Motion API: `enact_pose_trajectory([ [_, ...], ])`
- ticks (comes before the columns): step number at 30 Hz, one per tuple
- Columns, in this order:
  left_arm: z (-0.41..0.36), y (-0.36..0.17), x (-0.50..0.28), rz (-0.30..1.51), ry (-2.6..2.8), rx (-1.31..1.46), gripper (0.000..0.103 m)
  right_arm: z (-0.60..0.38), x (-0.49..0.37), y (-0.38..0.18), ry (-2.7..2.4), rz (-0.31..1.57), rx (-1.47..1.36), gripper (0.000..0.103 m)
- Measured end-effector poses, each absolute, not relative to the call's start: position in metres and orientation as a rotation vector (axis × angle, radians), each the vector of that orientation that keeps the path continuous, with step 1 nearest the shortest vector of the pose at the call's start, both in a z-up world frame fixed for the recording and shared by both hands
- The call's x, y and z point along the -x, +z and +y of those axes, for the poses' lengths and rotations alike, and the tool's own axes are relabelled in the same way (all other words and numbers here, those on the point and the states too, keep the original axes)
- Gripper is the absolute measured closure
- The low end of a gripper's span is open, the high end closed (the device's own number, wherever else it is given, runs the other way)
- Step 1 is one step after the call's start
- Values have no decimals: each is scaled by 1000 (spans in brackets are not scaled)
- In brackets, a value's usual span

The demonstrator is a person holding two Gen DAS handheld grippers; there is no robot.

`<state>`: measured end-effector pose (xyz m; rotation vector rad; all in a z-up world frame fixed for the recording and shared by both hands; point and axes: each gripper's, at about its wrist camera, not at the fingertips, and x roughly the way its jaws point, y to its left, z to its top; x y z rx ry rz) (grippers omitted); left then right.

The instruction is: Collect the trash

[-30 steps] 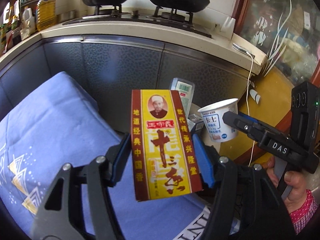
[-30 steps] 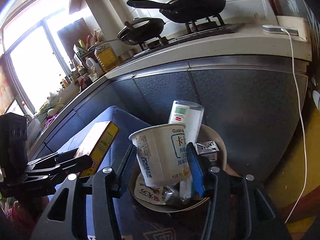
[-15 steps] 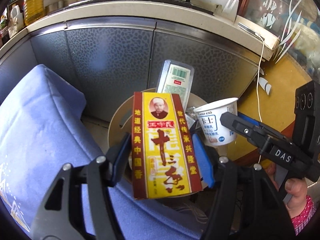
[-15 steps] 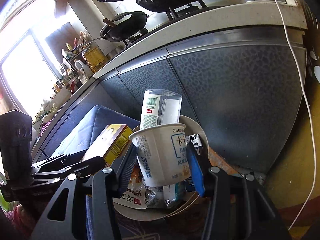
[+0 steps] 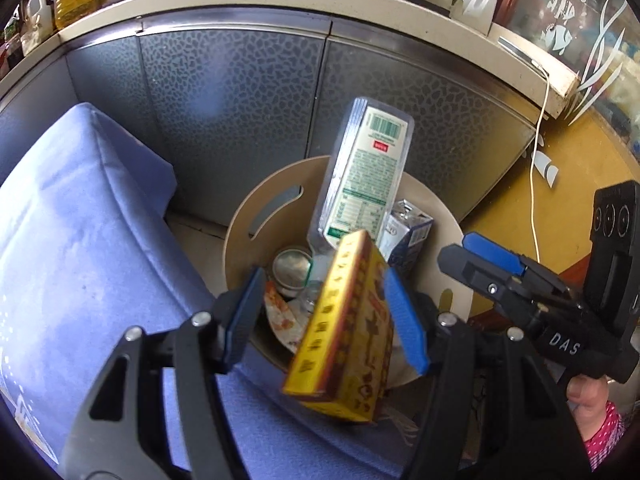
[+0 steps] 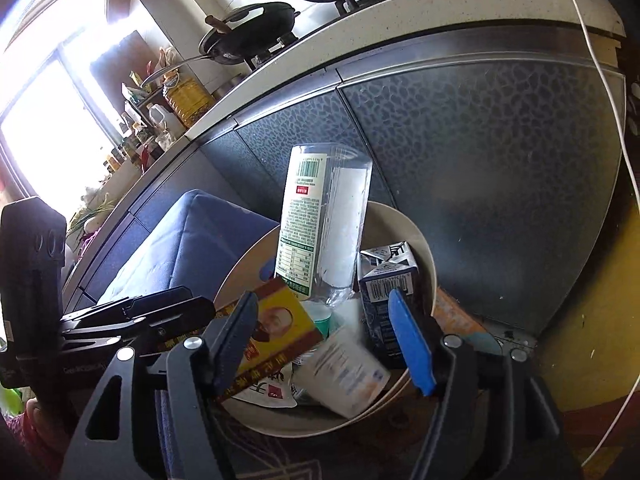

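Looking down along my two grippers, I see the grey patterned cabinet front [image 5: 240, 120] filling the background, with a blue cushion [image 5: 80, 260] pressed up beside it. Between cushion and cabinet stands the round beige bin [image 5: 248, 216], already crowded with rubbish. A clear plastic bottle [image 5: 364, 172] stands in it neck down, its base rising above the rim. My left gripper [image 5: 322, 272] hovers over the bin's near edge. The yellow box [image 5: 344, 340] sits askew and blurred between its pads, and one pad stands clear of the box, so I am not clamping it. My right gripper [image 6: 322, 294] is released as well. Its jaws have just been opening, and the white yoghurt cup [image 6: 344, 368] lies tipped and blurred below them inside the bin, touching neither pad. A small dark milk carton [image 5: 408, 232] stands against the bin's far wall beside the bottle. A tin can [image 5: 292, 268] sits low among the wrappers.
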<state>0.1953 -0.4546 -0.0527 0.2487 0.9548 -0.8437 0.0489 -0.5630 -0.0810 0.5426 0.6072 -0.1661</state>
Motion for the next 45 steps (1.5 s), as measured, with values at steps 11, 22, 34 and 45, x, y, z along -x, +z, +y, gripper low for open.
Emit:
enact_pose_trajectory([
  [11, -427, -27, -182, 914, -842, -195, 43, -556, -19, -63, -172, 554, -586, 35],
  [22, -399, -36, -175, 949, -793, -210, 43, -532, -77, -77, -263, 738, -346, 35],
  [34, -394, -42, -169, 957, -790, -227, 43, -513, -104, -78, -362, 814, -134, 35],
  [45, -368, -20, -175, 911, -778, -147, 43, -506, -34, -40, -317, 662, -341, 35],
])
